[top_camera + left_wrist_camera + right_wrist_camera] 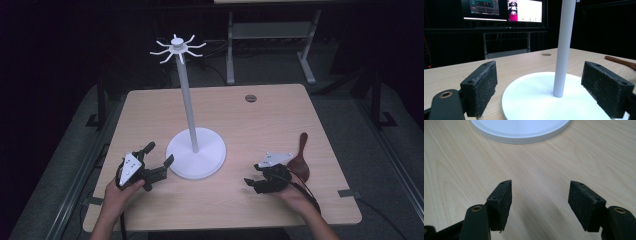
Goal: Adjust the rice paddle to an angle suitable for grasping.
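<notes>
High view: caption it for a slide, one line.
Two open hand-held grippers, left gripper and right gripper, flank a white hook stand; a wooden spoon lies alongside.

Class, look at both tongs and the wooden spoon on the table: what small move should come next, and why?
Probably turn the right tongs toward the wooden spoon and reach for it. Their jaws are open and empty, aimed at bare table, while the spoon lies just beside that hand. The left tongs, also open, sit at the white stand's base.

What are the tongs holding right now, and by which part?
Nothing. Left tongs stand open near the stand's base, right tongs open over bare table. The spoon lies untouched.
</notes>
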The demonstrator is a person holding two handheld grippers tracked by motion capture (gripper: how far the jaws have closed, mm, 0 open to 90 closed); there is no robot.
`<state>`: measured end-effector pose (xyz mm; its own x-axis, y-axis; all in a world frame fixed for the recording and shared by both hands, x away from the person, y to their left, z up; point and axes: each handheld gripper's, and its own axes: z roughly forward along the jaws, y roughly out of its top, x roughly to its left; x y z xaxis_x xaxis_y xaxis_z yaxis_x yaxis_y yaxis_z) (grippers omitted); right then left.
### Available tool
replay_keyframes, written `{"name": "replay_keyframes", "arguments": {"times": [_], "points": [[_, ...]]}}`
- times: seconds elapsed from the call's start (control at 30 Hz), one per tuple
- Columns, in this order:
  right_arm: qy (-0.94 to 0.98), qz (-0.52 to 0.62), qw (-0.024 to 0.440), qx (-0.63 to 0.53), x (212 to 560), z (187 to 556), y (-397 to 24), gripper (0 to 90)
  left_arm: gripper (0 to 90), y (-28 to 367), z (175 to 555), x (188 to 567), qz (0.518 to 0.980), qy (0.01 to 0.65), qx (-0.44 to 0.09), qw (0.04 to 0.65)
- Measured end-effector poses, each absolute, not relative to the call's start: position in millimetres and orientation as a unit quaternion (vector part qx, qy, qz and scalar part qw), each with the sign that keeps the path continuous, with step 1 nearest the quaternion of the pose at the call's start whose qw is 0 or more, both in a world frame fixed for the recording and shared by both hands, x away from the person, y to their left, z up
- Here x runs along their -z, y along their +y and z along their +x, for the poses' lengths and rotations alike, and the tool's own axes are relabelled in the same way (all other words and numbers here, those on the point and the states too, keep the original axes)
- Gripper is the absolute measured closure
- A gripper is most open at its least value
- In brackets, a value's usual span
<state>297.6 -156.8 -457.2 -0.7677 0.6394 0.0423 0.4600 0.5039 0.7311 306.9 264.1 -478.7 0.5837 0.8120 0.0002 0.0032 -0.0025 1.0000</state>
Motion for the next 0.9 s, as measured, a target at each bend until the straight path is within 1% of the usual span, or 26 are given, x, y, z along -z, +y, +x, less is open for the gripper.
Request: {"name": "replay_keyframes", "arguments": {"times": [0.07,0.13,0.33,0.37,0.4,0.5,0.53,0.7,0.73,0.77,0.8,0.83,0.87,0.9], "points": [[0.857,0.323,0.116,-0.384,456.2,297.1,-157.2,35.9,12.8,264.1,306.9,478.6,0.631,0.323,-0.322,0.628],[0.853,0.328,0.119,-0.389,454.5,297.8,-159.5,38.8,12.8,264.1,307.0,478.6,0.631,0.323,-0.322,0.628],[0.841,0.342,0.133,-0.397,450.9,302.2,-169.6,43.7,12.8,264.0,307.0,478.6,0.630,0.323,-0.321,0.628],[0.838,0.348,0.134,-0.400,450.0,304.6,-174.6,45.8,12.9,264.0,307.0,478.6,0.630,0.323,-0.321,0.629],[0.838,0.348,0.134,-0.400,450.0,304.6,-174.6,45.8,12.9,264.2,307.1,478.6,0.631,0.322,-0.322,0.628],[0.825,0.365,0.150,-0.404,446.8,307.1,-183.1,53.3,12.8,264.1,307.1,478.6,0.631,0.322,-0.321,0.628],[0.825,0.365,0.150,-0.404,446.8,307.1,-183.1,53.3,12.9,264.1,307.1,478.6,0.631,0.322,-0.321,0.628],[0.809,0.388,0.169,-0.409,439.8,312.1,-199.4,67.9,12.8,264.2,307.1,478.7,0.631,0.321,-0.322,0.628],[0.809,0.388,0.169,-0.409,439.8,312.1,-199.4,67.9,12.9,264.2,307.1,478.7,0.631,0.321,-0.322,0.628],[0.801,0.398,0.177,-0.410,438.1,313.6,-205.9,73.3,12.9,263.9,307.0,478.7,0.630,0.323,-0.320,0.630],[0.801,0.398,0.177,-0.410,438.1,313.6,-205.9,73.3,12.9,264.0,307.0,478.7,0.630,0.323,-0.320,0.630],[0.797,0.403,0.186,-0.408,436.7,314.4,-211.2,79.0,12.8,264.1,307.0,478.7,0.630,0.323,-0.321,0.629],[0.797,0.403,0.186,-0.408,436.7,314.4,-211.2,79.0,12.8,264.0,307.0,478.7,0.630,0.322,-0.321,0.630],[0.793,0.408,0.195,-0.407,435.3,315.2,-216.3,83.3,12.8,264.1,307.0,478.7,0.630,0.323,-0.321,0.629]]}}
